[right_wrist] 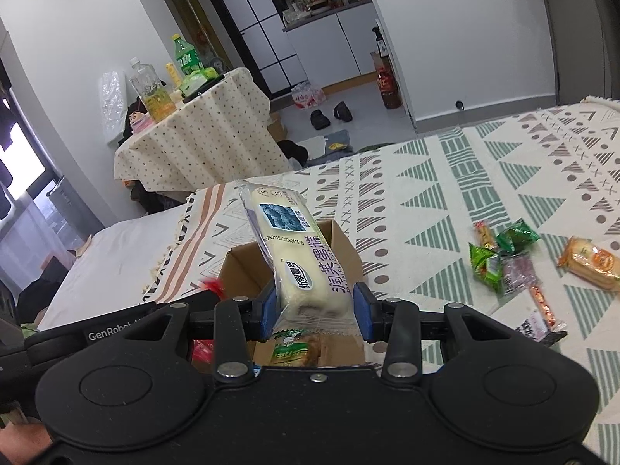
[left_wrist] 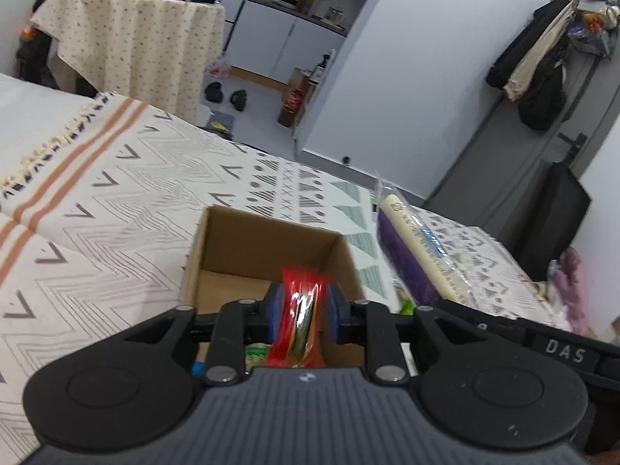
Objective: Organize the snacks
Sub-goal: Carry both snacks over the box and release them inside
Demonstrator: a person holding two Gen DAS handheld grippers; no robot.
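- Left gripper (left_wrist: 301, 316) here, jaws pinching a red packet (left_wrist: 300, 317) across its middle, right over the open box (left_wrist: 267, 255) at 12 o'clock.
- Packet looks light, crinkly and slick; a mid-body pinch should hold it, so I judge.
- Right gripper (right_wrist: 316, 302) clamps the cake roll (right_wrist: 294, 255) near its lower end, wrapper standing up toward 11 o'clock, tilted.
- Roll reads soft and squashable; I'd keep the squeeze gentle, hold on the body, not the seal.
- Both of us aim forward and down at the box on the patterned cloth (right_wrist: 484, 178).
- Green wrapper (right_wrist: 290, 350) already in the box below my right jaws.
- Loose snacks (right_wrist: 503, 259) wait on the cloth at 3 o'clock, well apart from the box.
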